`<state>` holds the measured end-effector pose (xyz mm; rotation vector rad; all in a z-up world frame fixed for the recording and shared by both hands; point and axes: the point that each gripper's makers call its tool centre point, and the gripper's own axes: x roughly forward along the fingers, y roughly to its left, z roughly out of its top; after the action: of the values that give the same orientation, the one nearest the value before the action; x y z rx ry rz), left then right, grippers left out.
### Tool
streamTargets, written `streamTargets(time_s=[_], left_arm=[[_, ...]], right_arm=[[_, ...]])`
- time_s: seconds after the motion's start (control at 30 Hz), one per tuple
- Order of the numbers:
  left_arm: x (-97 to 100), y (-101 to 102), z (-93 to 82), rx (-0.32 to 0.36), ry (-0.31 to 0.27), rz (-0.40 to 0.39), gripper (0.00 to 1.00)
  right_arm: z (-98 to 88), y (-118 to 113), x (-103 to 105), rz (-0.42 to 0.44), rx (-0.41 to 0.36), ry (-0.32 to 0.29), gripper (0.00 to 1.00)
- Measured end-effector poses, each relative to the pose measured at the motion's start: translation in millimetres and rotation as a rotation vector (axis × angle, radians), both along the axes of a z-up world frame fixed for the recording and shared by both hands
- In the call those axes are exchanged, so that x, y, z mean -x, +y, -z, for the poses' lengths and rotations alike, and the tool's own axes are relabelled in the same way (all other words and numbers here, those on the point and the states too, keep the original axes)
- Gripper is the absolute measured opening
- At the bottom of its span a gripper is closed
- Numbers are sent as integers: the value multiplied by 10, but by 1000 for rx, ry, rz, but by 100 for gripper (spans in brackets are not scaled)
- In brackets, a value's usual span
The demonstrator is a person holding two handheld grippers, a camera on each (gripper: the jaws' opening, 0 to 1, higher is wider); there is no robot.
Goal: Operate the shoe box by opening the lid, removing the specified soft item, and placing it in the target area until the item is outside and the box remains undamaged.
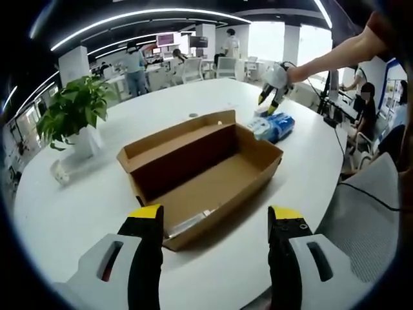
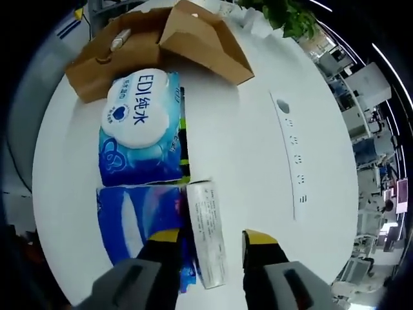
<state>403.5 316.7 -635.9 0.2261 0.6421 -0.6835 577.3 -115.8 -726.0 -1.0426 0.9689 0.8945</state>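
Cardboard shoe box (image 1: 203,181) sits open on white round counter (image 1: 77,213) in left gripper view, lid flap up at its far-left side, brown inside w/ a small pale item lying at the near end; can't tell what it is. Left hand-held gripper (image 1: 216,223) hovers near the box's near corner, yellow-tipped jaws spread wide, nothing btwn them. Beyond the box's far-right corner lie blue-and-white soft packs (image 1: 274,126) on the counter, just beside the box. Right hand-held gripper (image 1: 270,100) comes in from the right on a person's outstretched arm, tips down right over the packs; whether it touches, can't tell. Potted plant (image 1: 74,113) stands at left, well apart from the box. Office desks and people in bkgd. Right gripper view: looks down on the packs. Wipes pack (image 2: 139,126) w/ white label lies nearer the shoe box (image 2: 155,42), which shows at top w/ flap raised. Closer to camera, a blue soft pack (image 2: 139,216) w/ a white printed end panel. Right hand-held gripper (image 2: 211,236) has jaws set narrow, straddling that white end of the blue pack; contact w/ the pads can't be confirmed. Plant leaves (image 2: 290,16) at top right.
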Motion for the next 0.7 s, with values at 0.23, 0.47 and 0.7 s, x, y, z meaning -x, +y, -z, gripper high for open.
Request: streamTargets(time_s=[0.23,0.47,0.7], left_arm=[[5,-21,-29,22,-11,-4,65],[31,8,-74,34,-25,0,65],[6,113,-136,42,-38,-10,65]], right_arm=[[-192,102,61,136,-118,-51,37],[-342,274,65,259,-248,-109,38],[-561,485,-8,400,-402,-201,38]])
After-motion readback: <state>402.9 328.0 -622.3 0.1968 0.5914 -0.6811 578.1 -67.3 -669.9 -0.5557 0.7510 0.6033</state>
